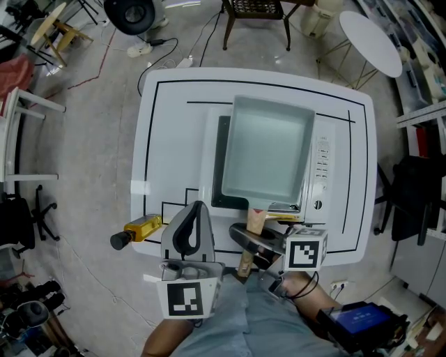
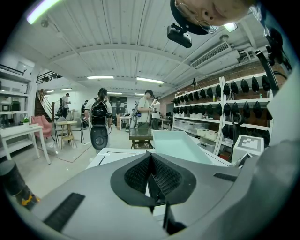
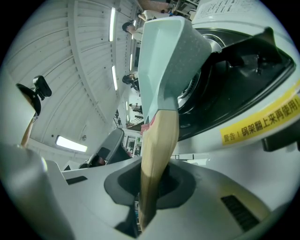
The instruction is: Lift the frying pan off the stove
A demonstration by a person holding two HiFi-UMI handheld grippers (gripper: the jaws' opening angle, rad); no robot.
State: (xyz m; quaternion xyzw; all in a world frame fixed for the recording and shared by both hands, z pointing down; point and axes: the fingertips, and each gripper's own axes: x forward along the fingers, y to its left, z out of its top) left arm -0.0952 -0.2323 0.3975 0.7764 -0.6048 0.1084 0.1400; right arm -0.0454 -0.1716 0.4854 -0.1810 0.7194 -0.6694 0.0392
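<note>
A square pale-green frying pan [image 1: 268,153] sits on the white stove [image 1: 322,167] in the middle of the table. Its wooden handle [image 1: 252,226] points toward me. My right gripper [image 1: 249,240] is shut on that handle near the table's front edge. The right gripper view shows the handle [image 3: 159,150] running down between the pads of the right gripper [image 3: 150,187], with the pan [image 3: 164,56] and the stove [image 3: 234,70] beyond. My left gripper [image 1: 197,208] hovers left of the handle, shut and holding nothing. In its own view the left gripper [image 2: 151,176] has its pads together.
A yellow and black tool [image 1: 136,230] lies at the front left of the white table [image 1: 174,125], close to my left gripper. Behind the table stand a dark chair [image 1: 254,10] and a round white table [image 1: 369,38]. Several people stand far off.
</note>
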